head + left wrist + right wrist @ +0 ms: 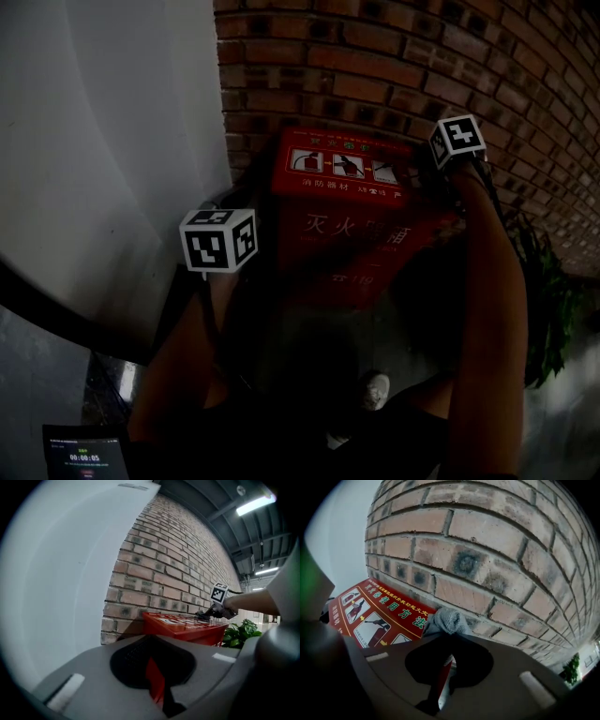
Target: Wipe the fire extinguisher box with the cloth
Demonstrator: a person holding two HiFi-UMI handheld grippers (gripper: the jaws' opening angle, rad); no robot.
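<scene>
Fire extinguisher box [370, 616] label reads 使用方法 beside cloth [446, 620].

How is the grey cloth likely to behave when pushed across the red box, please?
Probably floppy: the cloth bunches in soft folds beyond the right gripper. Its nubbly weave should likely drag rather than slip on the smooth printed top of the box.
</scene>
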